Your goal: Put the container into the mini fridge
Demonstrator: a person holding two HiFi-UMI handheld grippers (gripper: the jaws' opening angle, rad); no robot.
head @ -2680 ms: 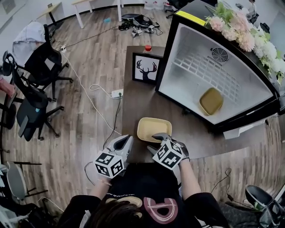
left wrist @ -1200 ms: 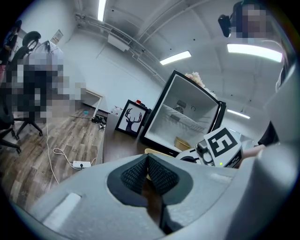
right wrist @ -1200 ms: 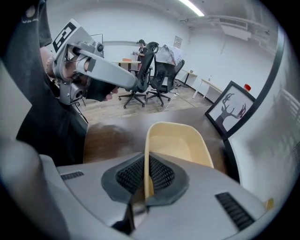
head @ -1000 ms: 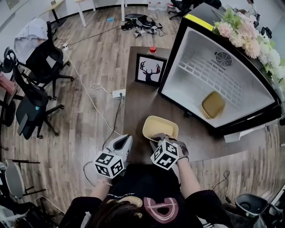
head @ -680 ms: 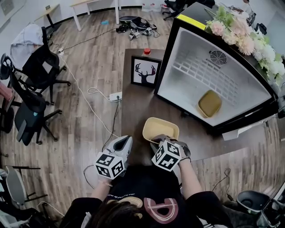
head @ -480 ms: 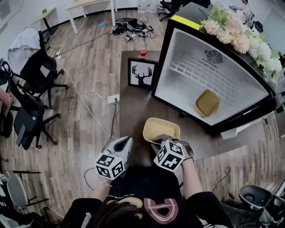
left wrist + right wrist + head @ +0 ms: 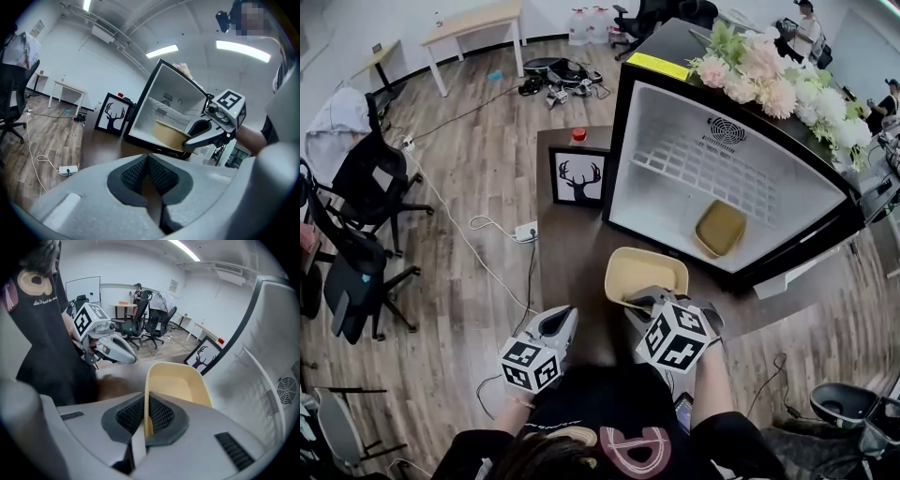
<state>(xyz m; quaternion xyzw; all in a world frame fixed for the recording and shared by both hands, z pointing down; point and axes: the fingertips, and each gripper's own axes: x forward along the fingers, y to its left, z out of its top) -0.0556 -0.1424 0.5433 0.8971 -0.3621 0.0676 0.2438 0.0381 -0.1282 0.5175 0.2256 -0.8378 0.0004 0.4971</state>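
Right gripper view: right tongs [image 7: 144, 414] clamp container [image 7: 177, 384]

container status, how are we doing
Right tongs shut on the container rim; left tongs shut, empty. Container held before the open mini fridge. Nothing between them; another container already sits inside.

Yellow container [image 7: 645, 274] before the open mini fridge [image 7: 675, 187]
Empty, held up level by its near rim; the fridge is white inside.
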